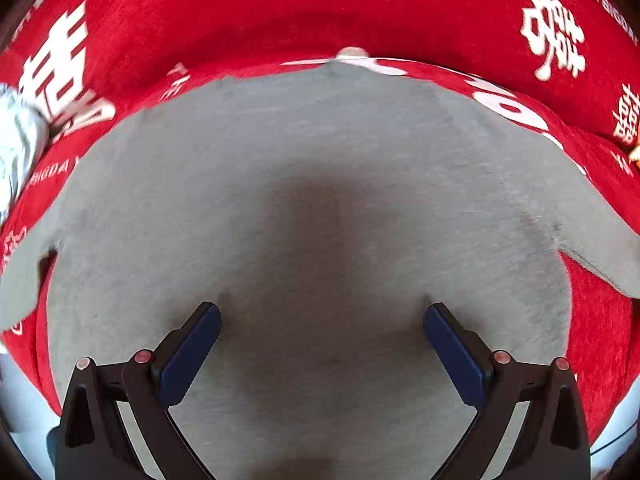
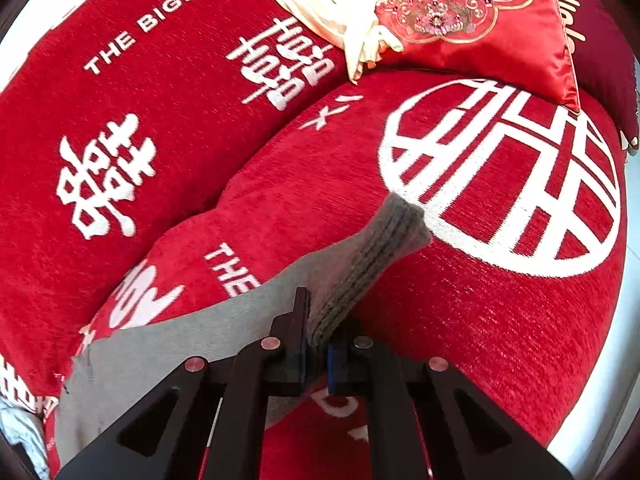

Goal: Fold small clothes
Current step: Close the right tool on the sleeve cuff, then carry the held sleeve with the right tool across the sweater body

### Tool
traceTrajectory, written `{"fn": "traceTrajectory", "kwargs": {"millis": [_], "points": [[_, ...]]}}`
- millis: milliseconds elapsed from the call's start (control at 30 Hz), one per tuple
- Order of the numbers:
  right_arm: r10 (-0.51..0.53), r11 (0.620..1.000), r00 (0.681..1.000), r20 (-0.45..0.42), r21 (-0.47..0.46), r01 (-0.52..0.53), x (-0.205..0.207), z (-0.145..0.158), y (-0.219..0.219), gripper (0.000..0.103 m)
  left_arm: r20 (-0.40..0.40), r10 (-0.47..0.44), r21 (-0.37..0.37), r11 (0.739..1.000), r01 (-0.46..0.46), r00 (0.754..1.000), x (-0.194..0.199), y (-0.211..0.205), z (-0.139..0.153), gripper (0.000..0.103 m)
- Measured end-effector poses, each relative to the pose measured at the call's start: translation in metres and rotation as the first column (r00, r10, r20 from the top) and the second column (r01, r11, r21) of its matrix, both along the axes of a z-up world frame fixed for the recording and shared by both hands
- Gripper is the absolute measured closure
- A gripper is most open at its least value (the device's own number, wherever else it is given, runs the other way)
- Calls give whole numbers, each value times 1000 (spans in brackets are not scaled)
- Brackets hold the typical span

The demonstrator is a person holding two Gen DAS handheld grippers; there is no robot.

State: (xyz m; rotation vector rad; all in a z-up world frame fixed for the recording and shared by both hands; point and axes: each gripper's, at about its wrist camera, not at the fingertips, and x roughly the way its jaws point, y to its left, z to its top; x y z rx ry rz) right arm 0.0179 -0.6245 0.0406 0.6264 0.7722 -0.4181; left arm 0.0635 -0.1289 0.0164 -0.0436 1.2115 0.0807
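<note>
With the grey top (image 1: 312, 200) spread on the red cover (image 1: 240, 12) filling mid-frame, the right gripper (image 2: 316, 354) has its jaws clenched on the ribbed cuff (image 2: 380, 248) at lower centre, best carried flat across the body while the left gripper (image 1: 322, 344) hangs released above it.

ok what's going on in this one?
A person is folding a small grey knit garment spread on a red printed sofa cover. The right hand-held gripper is shut on the garment's ribbed cuff, so the sleeve is in its grip. The left hand-held gripper hangs open over the garment's body, holding nothing. No fold is visible yet.
</note>
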Motion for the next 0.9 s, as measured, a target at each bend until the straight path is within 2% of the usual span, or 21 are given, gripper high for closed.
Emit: {"fn": "traceTrajectory", "kwargs": {"millis": [167,467,700,900], "points": [[4,1000,1000,7,-18,-4,-2,22,15,96,7,29,-25,999,-29,1000,-11,24,3,1],[34,998,999,13,-62,-33,1,62,46,96,70,19,-65,998,-15,997,-33,52,14,1],[72,994,997,39,-81,-69,7,93,85,96,89,46,-118,992,-36,995,-47,83,15,1],[102,991,994,46,-91,-98,16,108,121,96,102,76,-143,988,-60,992,-58,112,14,1]]}}
